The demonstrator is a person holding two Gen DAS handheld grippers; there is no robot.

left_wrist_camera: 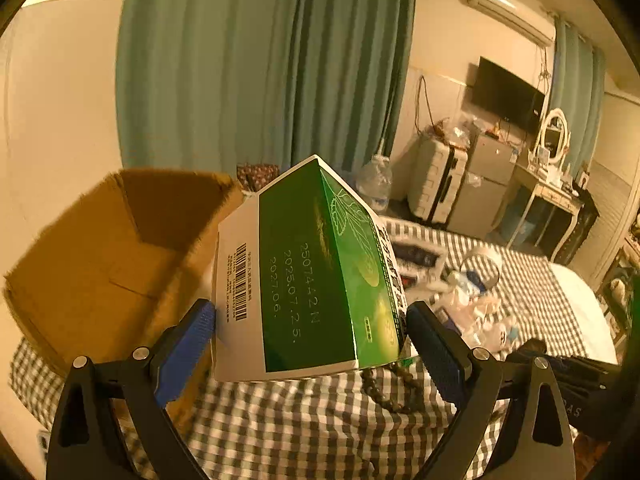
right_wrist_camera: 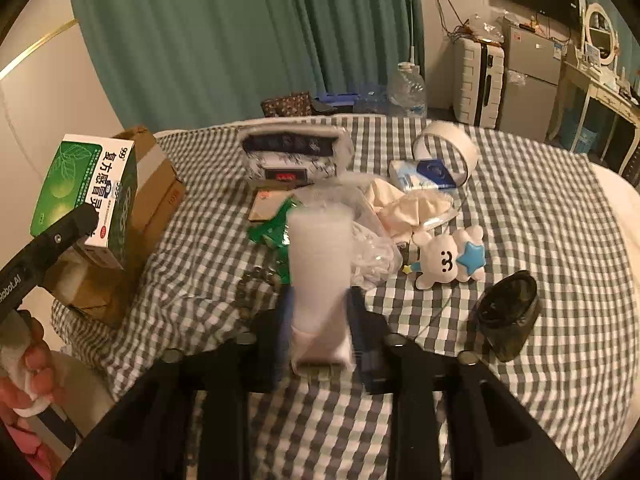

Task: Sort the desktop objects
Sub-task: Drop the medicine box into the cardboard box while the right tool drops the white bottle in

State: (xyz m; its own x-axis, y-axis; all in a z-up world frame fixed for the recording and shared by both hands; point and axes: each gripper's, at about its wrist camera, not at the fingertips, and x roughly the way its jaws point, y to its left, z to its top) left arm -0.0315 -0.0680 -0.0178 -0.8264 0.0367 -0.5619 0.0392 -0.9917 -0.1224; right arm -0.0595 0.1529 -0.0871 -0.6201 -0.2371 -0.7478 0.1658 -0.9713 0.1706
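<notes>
In the left wrist view, a green-and-white medicine box [left_wrist_camera: 308,276] printed with "2025.07.25." and "2027.06." beside a barcode is gripped between the widely spread blue pads of the left gripper [left_wrist_camera: 310,332], with an open cardboard box [left_wrist_camera: 112,256] at nine o'clock of it on the checked cloth [left_wrist_camera: 304,432]. In the right wrist view, "999" is read on the same box at nine o'clock, and the right gripper [right_wrist_camera: 320,332] is clamped narrowly on a blurred, apparently translucent white tube [right_wrist_camera: 320,264], above the cloth.
</notes>
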